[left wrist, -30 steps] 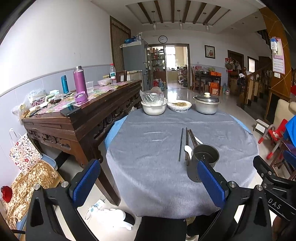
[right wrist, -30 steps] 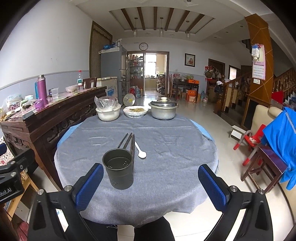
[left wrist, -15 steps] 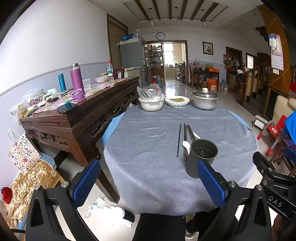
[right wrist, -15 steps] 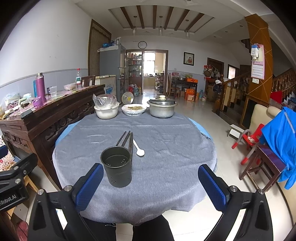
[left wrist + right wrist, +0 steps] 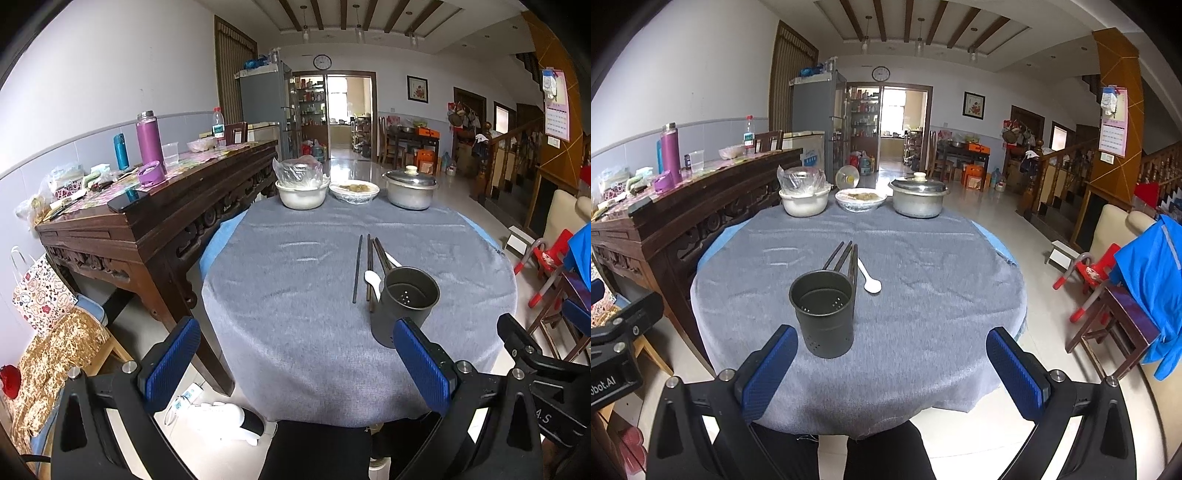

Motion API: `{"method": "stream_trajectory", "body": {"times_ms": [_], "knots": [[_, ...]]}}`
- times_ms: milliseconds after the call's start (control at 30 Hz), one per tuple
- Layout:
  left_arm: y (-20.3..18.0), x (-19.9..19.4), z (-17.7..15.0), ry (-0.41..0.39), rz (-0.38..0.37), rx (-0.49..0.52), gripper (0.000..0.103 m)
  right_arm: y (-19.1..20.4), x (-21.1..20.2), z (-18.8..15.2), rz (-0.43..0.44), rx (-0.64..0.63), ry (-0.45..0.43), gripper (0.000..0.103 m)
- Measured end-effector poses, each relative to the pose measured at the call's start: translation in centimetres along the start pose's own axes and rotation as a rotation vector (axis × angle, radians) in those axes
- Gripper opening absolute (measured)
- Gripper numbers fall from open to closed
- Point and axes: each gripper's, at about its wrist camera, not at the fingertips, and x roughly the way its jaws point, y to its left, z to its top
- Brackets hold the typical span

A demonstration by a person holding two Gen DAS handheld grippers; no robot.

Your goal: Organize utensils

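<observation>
A dark metal utensil holder (image 5: 824, 314) stands empty and upright near the front of the grey-clothed round table (image 5: 923, 295); it also shows in the left wrist view (image 5: 404, 304). Behind it lie several dark chopsticks (image 5: 844, 256) (image 5: 365, 264) and a white spoon (image 5: 870, 278) (image 5: 373, 278). My left gripper (image 5: 297, 363) is open and empty at the table's near edge, left of the holder. My right gripper (image 5: 892, 373) is open and empty at the near edge, just right of the holder.
At the table's far side stand a white bowl covered with plastic (image 5: 804, 201), a dish of food (image 5: 860, 199) and a lidded metal pot (image 5: 919, 199). A cluttered dark wooden sideboard (image 5: 155, 206) runs along the left. Chairs and a blue garment (image 5: 1145, 280) are on the right.
Both grippers have moved slightly forward and up towards the table, so the holder and utensils appear a little closer. Nothing on the table has moved.
</observation>
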Motion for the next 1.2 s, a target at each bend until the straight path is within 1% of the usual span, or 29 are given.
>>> {"method": "stream_trajectory", "body": {"times_ms": [367,633,800,1200], "knots": [[-1.1,2.4,-0.3,0.046,-0.019,0.018,0.103,0.0,2.4,-0.4,-0.031,-0.01,0.063,0.103],[-1.9,5.2,-0.5,0.098,-0.021,0.037,0.103,-0.4,5.1,-1.0,-0.042,-0.008,0.123,0.103],[-2.6,7.5,-0.5,0.138,-0.016,0.048,0.103,-1.0,7.2,-1.2,-0.049,0.0,0.158,0.103],[-4.6,12.1,0.0,0.207,0.002,0.079,0.103,-3.5,11.9,-1.6,-0.076,0.045,0.235,0.103]]}}
